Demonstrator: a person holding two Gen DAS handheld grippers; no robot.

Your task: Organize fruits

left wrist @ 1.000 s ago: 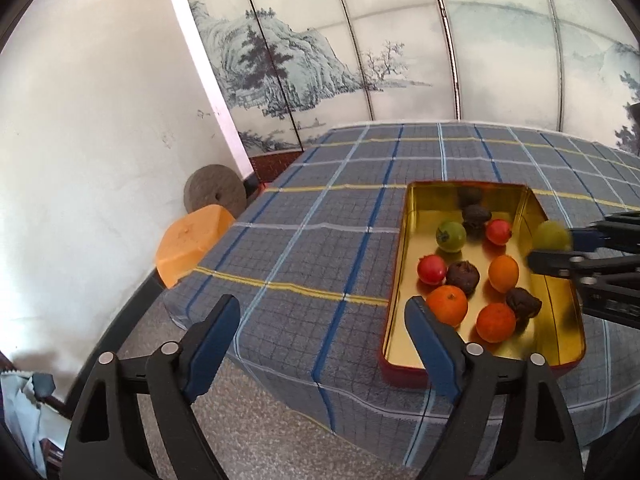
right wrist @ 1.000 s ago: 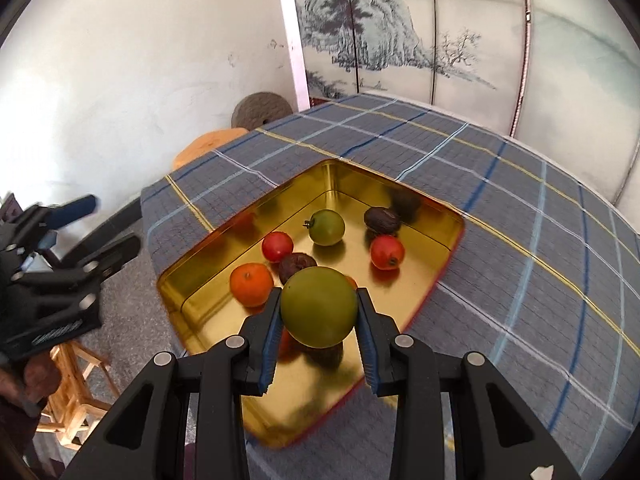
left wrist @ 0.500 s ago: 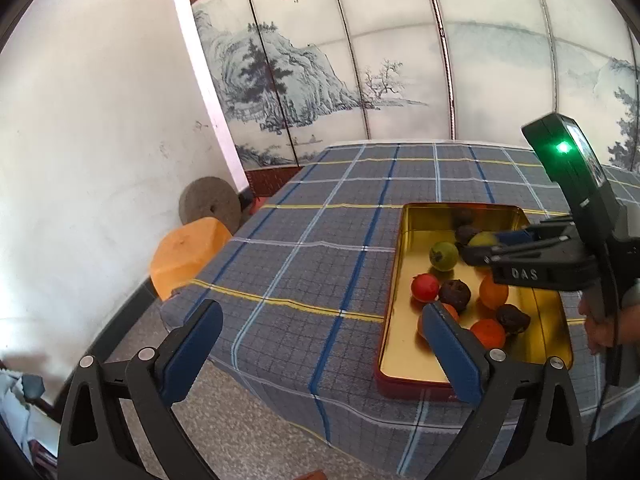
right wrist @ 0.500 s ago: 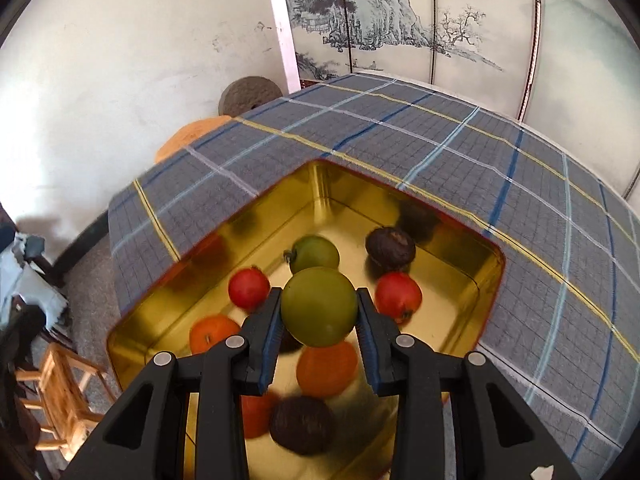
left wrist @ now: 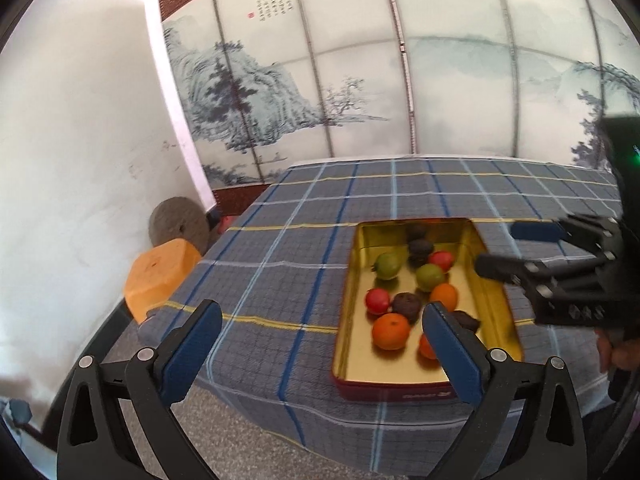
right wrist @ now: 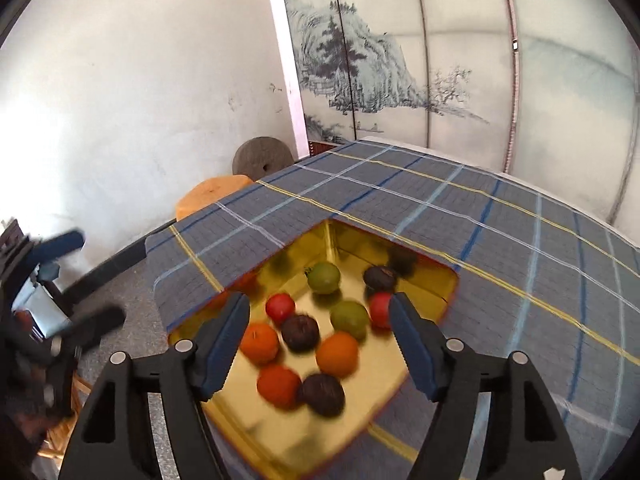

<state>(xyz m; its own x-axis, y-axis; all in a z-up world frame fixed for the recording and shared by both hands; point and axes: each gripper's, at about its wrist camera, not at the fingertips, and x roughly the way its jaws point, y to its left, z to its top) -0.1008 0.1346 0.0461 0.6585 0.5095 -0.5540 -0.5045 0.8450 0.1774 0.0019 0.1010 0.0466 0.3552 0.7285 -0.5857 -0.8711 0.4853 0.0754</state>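
A gold tin tray [left wrist: 345, 292] [right wrist: 304, 240] lies on the plaid tablecloth and holds several fruits: green, red, orange and dark brown ones. One green fruit [right wrist: 350, 318] [left wrist: 430, 277] rests on the tray floor near its middle, and a second green fruit [right wrist: 324, 277] lies farther back. My right gripper [right wrist: 318, 300] [left wrist: 496, 249] hovers above the tray with its jaws opening and nothing between the pads. My left gripper [left wrist: 322, 309] [right wrist: 102, 276] stands wide open and empty off the table's near left edge.
The tablecloth [left wrist: 280, 260] hangs over the near edge. An orange stool [left wrist: 160, 276] and a round millstone [left wrist: 178, 226] sit on the floor by the white wall. A painted screen [left wrist: 360, 80] backs the table. A person's hand [left wrist: 616, 356] shows at the right.
The right gripper has let go of the green fruit, which now lies in the tray, and has drawn back and up. The left gripper widened and backed away slightly.
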